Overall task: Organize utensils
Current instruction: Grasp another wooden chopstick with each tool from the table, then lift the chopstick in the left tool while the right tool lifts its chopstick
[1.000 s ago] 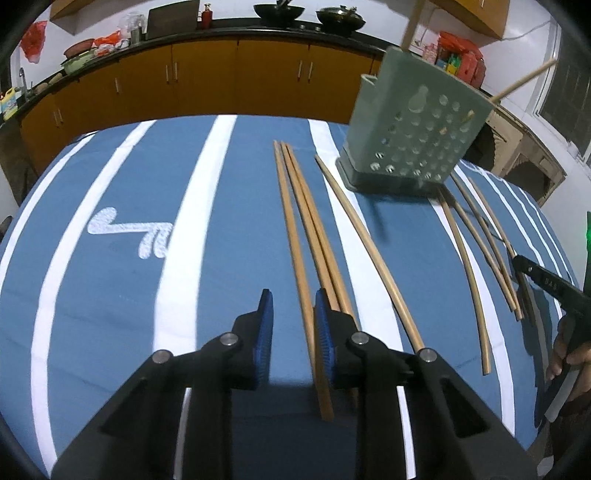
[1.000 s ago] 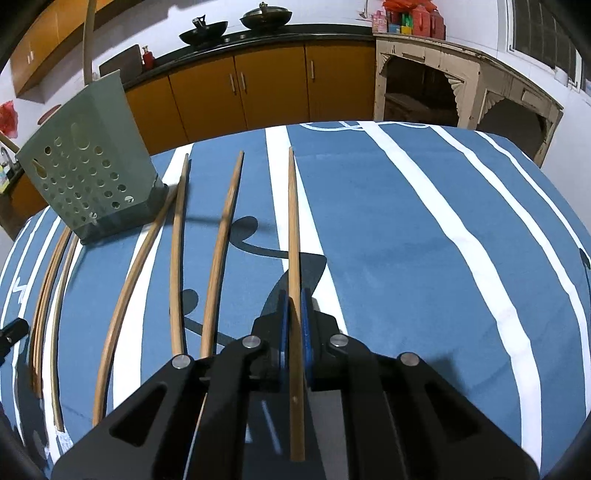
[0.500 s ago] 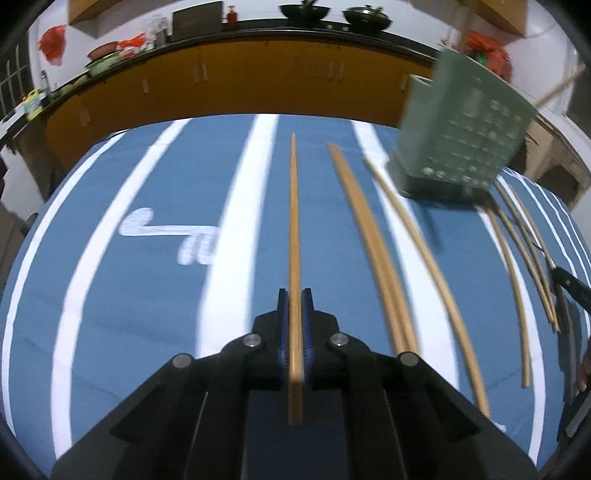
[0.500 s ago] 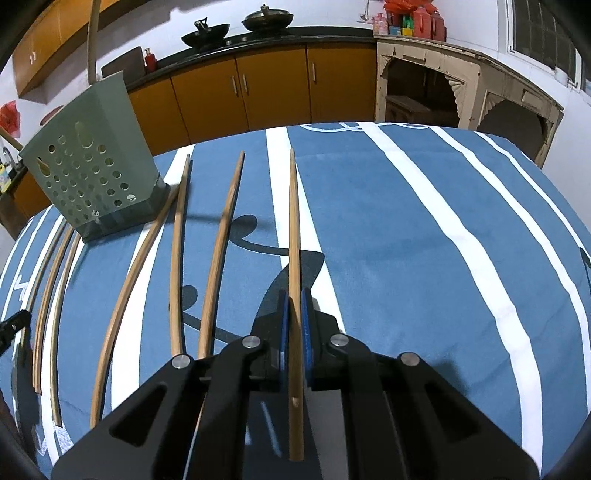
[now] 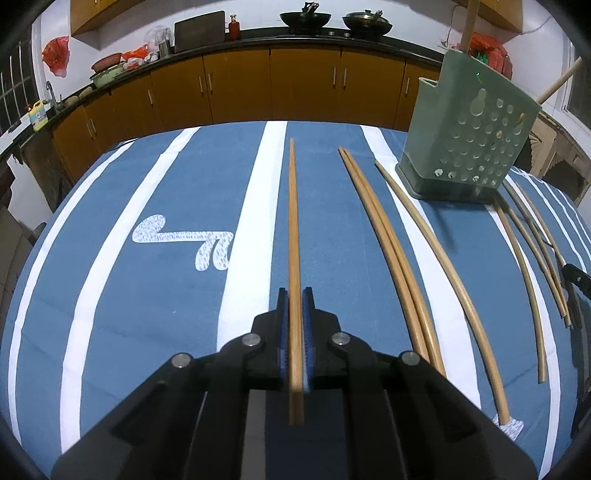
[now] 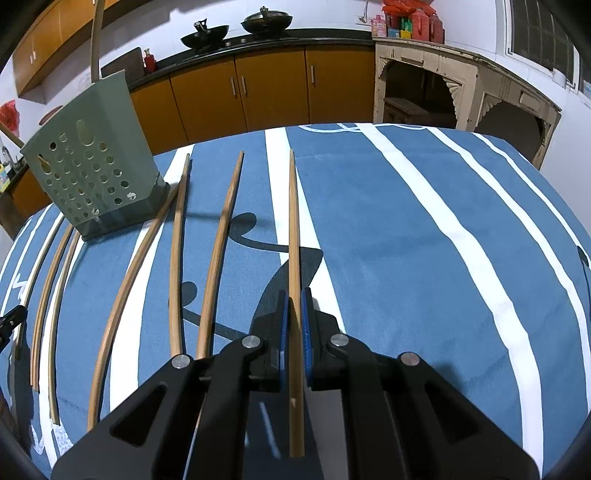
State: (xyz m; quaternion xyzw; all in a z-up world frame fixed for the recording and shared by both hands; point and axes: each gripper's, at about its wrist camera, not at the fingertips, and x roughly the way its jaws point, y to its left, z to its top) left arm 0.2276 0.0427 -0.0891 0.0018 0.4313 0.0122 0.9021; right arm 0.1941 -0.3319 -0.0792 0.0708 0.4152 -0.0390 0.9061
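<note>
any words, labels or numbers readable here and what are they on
None can be read.
Tablecloth: white printed marks, a squiggle rather than letters.
Yellow bottle by the sink: label too small to read.
Colourful packets on the counter: print too blurred to read.
Green utensil holder: only holes, no text.

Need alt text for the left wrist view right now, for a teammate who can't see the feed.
The left gripper is shut on a wooden chopstick that points straight ahead over a blue tablecloth with white stripes. More chopsticks lie loose to its right, and a green perforated utensil holder stands at the far right, before orange kitchen cabinets.
</note>
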